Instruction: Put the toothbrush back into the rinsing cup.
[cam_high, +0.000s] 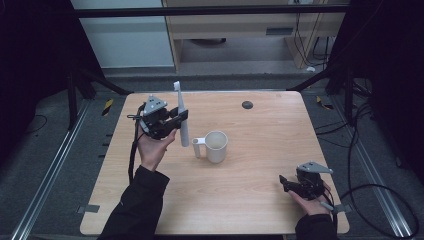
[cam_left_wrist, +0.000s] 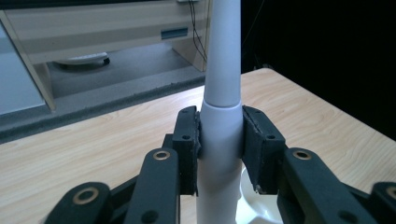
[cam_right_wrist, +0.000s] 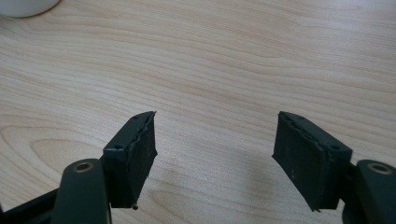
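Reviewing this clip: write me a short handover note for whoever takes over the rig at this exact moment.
Left gripper: shut on the white electric toothbrush, held upright above the table, just left of the white mug.
Right gripper: open, holding nothing, low near the table's near right corner.
Done: toothbrush picked up.
Left: probably standing it in the mug, which looks empty, then letting go.

In the left gripper view, the electric toothbrush (cam_left_wrist: 219, 130) runs off the top edge, its head cut away, and its lower handle drops out of frame at the bottom centre. A white mug (cam_left_wrist: 254, 205) peeks from behind the black pads (cam_left_wrist: 187, 149). In the right gripper view, that mug (cam_right_wrist: 25, 5) is clipped by the upper left corner.
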